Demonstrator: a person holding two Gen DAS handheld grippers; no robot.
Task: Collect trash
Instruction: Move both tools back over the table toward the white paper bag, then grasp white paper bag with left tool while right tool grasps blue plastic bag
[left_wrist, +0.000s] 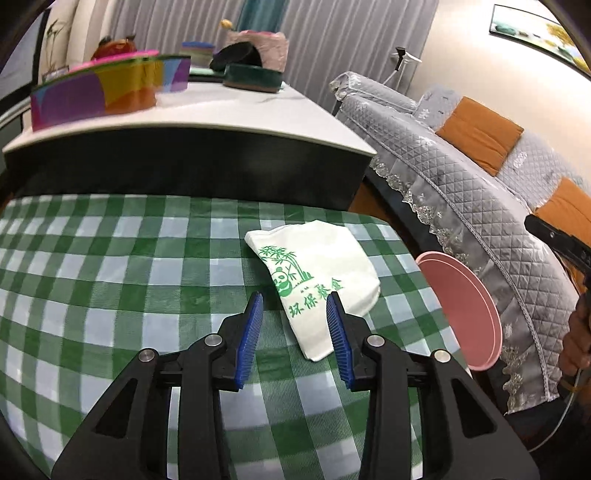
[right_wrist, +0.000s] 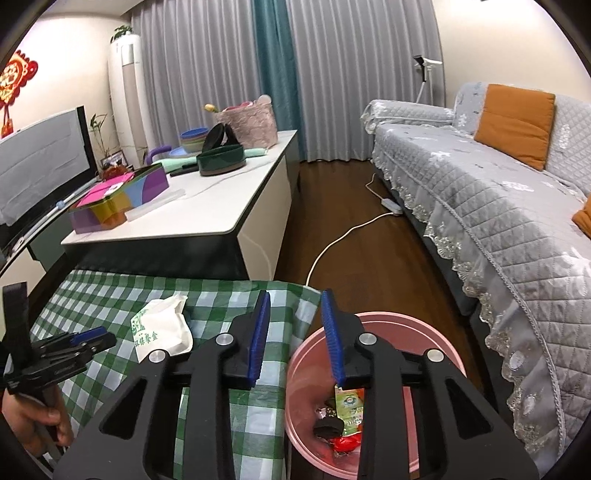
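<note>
Napkin packet (left_wrist: 317, 284) lying near right edge of checked tablecloth (left_wrist: 110, 266), looking light, soft, crushable; best pinching across near corner. Left gripper (left_wrist: 295, 314) hovering spread over it; right gripper (right_wrist: 295, 317) spread, empty, over pink bin (right_wrist: 443, 332).

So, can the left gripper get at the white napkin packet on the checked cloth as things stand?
Probably yes. The left gripper is open, and the white napkin packet lies flat on the checked cloth right ahead, already partly between its fingers. Nothing sits over it or in between.

A home living room: quilted sofa (right_wrist: 480, 192), curtains (right_wrist: 332, 74), television (right_wrist: 40, 158).
</note>
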